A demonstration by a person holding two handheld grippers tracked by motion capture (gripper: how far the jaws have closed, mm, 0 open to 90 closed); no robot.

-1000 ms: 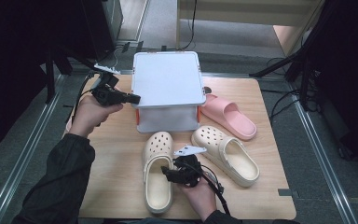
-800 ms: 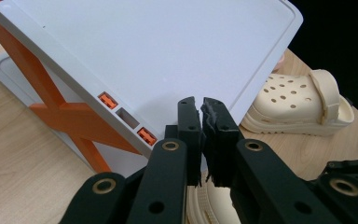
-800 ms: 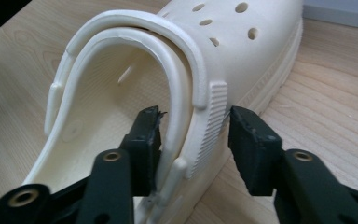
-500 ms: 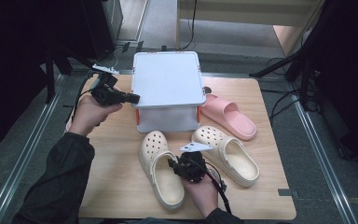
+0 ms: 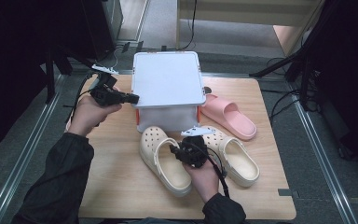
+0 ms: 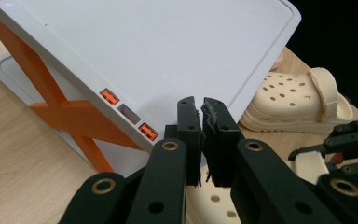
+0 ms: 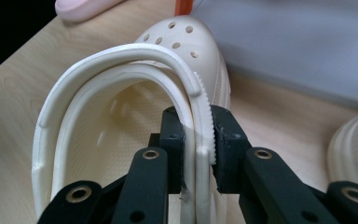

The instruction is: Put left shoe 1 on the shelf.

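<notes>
Clog [image 7: 121,140] sits in front of the box [image 5: 168,84], its side wall and strap pinched between the right gripper [image 7: 196,140] fingers, whose jaws have just been closing. Left gripper [image 6: 201,126] rests clenched on nothing, at the box's left edge.

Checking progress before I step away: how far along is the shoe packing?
Done: the left gripper has the box lid lifted. In hand: the right gripper, jaws just closing, clamps one cream clog by its rim. Left: both clogs and the pink slipper are not yet in the box.
</notes>
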